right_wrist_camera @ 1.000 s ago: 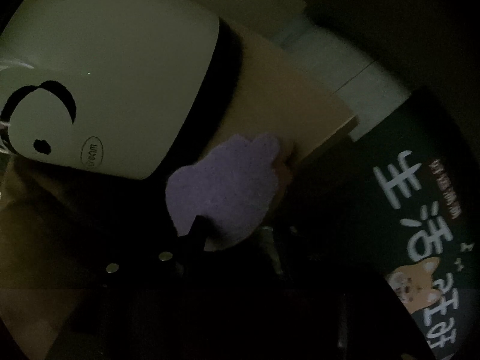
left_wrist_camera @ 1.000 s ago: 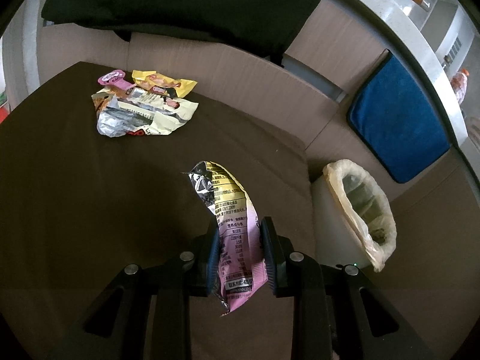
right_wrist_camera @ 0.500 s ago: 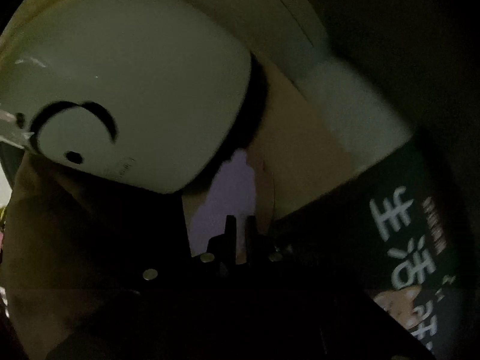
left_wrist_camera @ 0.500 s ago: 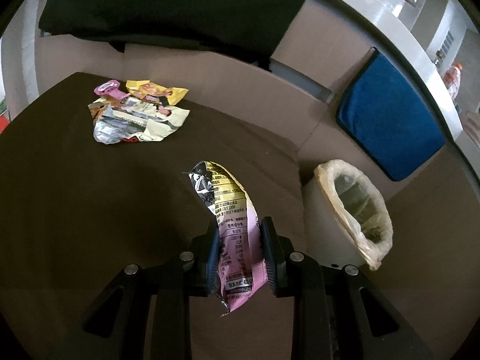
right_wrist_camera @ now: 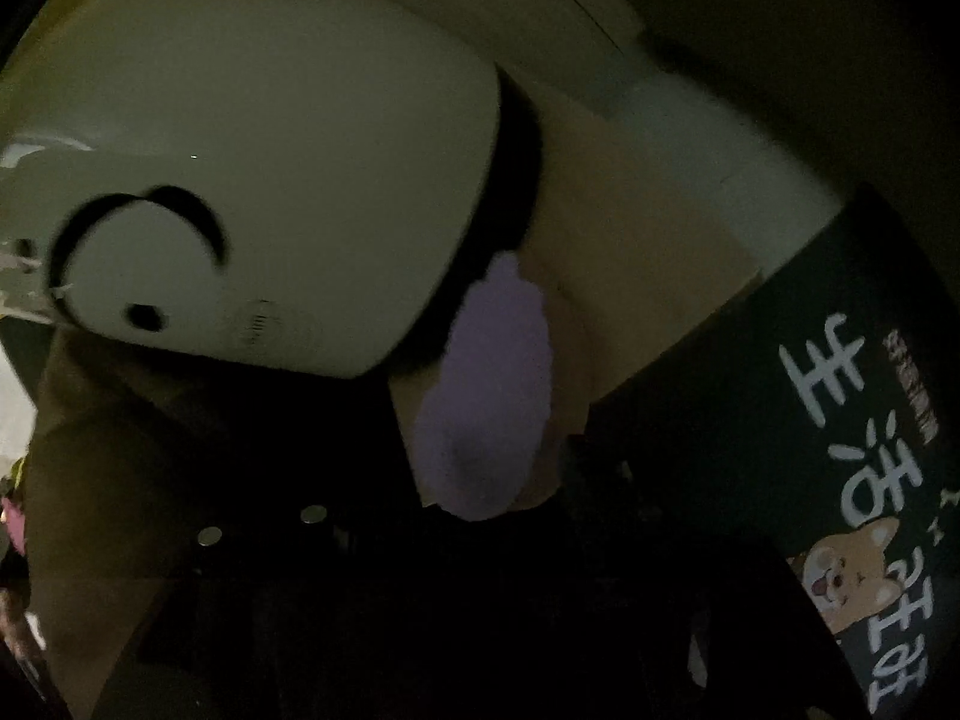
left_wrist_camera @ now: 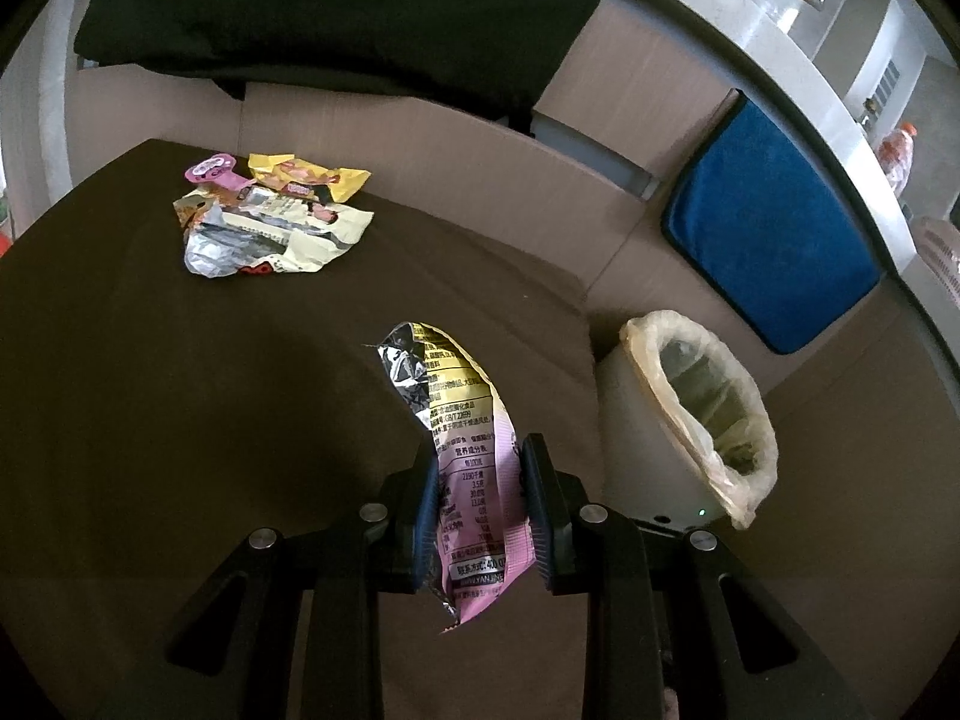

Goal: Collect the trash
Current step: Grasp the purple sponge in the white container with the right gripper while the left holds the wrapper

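Observation:
My left gripper is shut on a pink and yellow snack wrapper and holds it above the dark brown table. A pile of several other wrappers lies at the table's far left. A white trash bin with a plastic liner stands open just right of the table. The right wrist view is very dark: a purple piece sits between the barely visible fingers of my right gripper, close under a white domed lid.
A blue cushion leans on the cardboard wall behind the bin. A black cloth hangs over the back wall. In the right wrist view a black bag with white lettering fills the right side.
The left gripper has drifted slightly with the wrapper still held; the bin sits a little nearer the centre. The right view has shifted and the purple piece now shows larger between the fingers.

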The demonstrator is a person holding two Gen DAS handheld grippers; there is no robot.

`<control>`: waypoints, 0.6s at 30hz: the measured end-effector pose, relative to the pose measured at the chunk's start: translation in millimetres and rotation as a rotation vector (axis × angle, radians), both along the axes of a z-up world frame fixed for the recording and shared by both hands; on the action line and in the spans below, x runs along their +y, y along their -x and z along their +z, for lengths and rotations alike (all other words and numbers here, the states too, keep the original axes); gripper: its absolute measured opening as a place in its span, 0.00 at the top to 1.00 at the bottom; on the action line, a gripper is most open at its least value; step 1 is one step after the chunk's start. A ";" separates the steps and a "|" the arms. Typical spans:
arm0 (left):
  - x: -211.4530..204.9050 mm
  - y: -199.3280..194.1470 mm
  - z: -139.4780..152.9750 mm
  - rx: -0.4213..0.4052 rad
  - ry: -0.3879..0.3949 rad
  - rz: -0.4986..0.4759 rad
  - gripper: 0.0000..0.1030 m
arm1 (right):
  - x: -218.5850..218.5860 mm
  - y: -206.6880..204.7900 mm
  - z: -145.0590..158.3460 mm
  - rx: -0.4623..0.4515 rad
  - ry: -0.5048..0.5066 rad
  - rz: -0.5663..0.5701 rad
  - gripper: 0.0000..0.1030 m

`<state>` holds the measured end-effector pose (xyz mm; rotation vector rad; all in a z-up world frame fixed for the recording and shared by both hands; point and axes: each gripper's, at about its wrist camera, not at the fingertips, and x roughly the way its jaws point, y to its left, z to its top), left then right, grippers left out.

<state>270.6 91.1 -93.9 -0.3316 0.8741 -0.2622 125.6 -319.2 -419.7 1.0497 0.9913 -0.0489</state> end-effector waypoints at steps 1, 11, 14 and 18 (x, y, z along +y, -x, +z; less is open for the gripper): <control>1.3 -0.9 -0.6 0.002 0.000 0.006 0.74 | 2.8 -3.4 -4.7 0.015 -0.001 0.001 0.49; 0.1 -3.7 -9.5 0.033 -0.014 0.015 0.74 | 10.0 -17.0 -30.0 -0.030 -0.097 0.015 0.55; -0.5 -2.8 -8.4 0.030 -0.011 0.014 0.74 | 9.7 -17.7 -22.9 -0.020 -0.088 0.037 0.60; -2.2 0.5 -4.9 0.012 -0.010 0.010 0.74 | 3.7 -12.8 -3.1 -0.011 -0.025 0.069 0.68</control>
